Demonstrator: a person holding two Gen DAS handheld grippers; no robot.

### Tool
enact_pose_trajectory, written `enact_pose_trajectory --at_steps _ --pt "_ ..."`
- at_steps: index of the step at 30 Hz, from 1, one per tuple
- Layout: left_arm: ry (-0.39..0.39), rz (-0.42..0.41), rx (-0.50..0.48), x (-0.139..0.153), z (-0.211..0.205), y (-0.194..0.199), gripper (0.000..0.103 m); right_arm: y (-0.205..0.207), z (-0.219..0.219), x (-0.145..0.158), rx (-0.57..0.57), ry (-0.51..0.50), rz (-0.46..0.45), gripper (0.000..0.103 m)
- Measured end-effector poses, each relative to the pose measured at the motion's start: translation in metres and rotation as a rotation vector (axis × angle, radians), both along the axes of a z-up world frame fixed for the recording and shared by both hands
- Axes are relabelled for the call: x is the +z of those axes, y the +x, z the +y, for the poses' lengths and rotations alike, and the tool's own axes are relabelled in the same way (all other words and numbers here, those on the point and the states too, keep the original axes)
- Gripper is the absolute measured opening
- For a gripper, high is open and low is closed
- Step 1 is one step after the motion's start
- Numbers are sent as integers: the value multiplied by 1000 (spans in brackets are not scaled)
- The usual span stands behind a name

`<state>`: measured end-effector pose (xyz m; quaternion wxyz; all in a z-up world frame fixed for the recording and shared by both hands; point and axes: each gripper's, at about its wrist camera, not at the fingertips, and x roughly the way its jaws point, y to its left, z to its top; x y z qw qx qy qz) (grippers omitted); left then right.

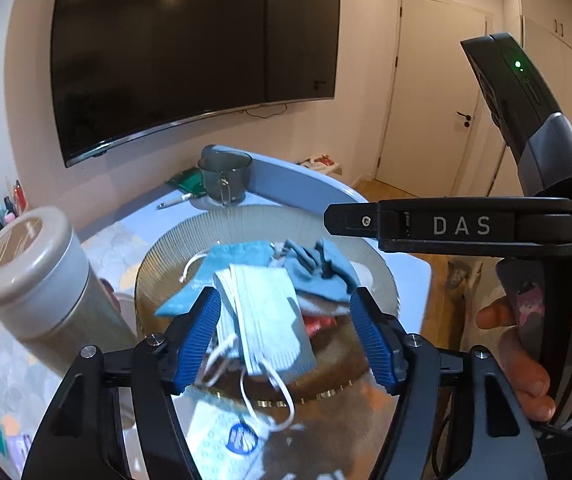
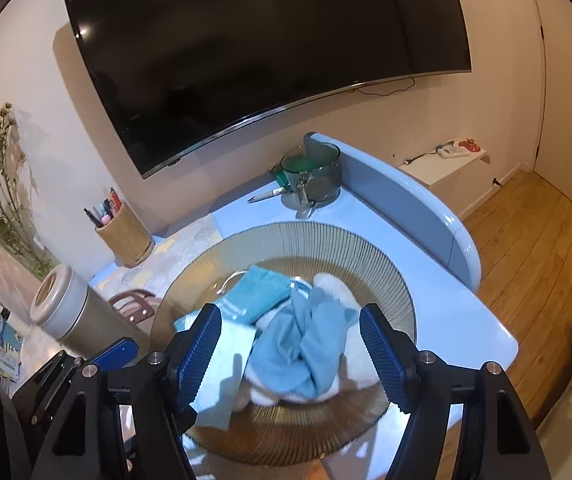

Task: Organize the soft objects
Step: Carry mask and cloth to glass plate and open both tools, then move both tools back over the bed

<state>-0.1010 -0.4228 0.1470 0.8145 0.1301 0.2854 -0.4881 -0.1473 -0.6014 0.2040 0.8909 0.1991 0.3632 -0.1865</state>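
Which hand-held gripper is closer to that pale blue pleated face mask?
Left. The left hand-held gripper straddles the pale blue pleated face mask with open fingers. The right hand-held gripper sits beside it, over the blue cloth in the ribbed glass bowl.

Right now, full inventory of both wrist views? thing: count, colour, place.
bowl: 1, amber ribbed glass, table centre
face mask: 1, pale blue, over bowl's near rim, between left fingers, loops dangling
pouch: 1, teal, in bowl, left
cloth: 1, blue, in bowl, centre
plush: 1, white, under cloth
canister: 1, beige, left of bowl
mug: 1, grey glass, behind bowl
pen: 1, white, beside mug
pen holder: 1, woven tan, back left
TV: 1, black, wall
table: 1, light blue
left gripper: open
right gripper: open, above cloth
hand: holds right gripper
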Motion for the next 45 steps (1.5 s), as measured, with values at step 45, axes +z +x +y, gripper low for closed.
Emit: enact_pose_trajectory --at_steps 45 --pt "54 234 819 -122 433 111 82 128 377 -150 558 -99 159 85"
